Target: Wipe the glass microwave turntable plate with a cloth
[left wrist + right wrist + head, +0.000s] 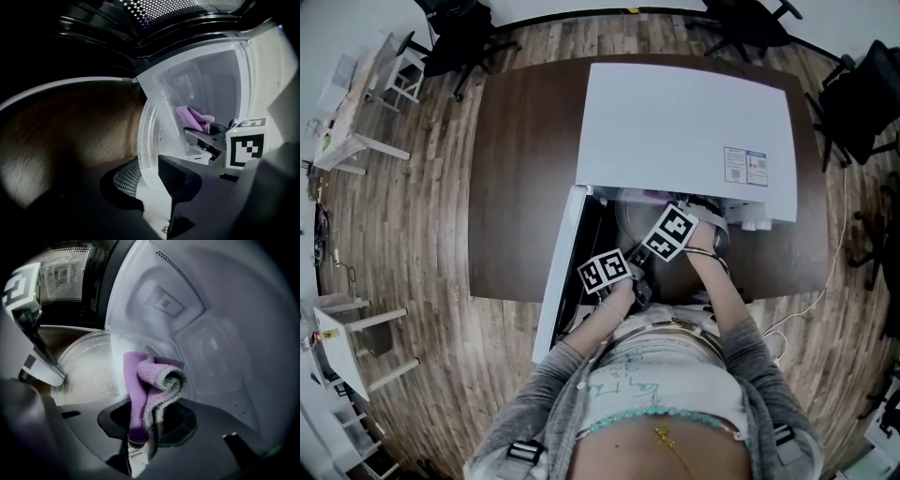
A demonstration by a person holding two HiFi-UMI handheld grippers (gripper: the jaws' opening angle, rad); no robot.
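Wood plank floor (422, 234), grey-brown, all round. Dark brown table (520, 169) stands mid-room. Black office chairs: one (459, 37) off the table's far left corner, one (750, 23) at the far right, another (862, 94) on the right side. White side tables (366, 103) at left, by a white wall (337, 28). White cable (825, 281) trails over the floor at right. Light is even and bright.

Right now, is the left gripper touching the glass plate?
Touching. The left gripper view shows the left gripper clamped on the rim of the glass plate.
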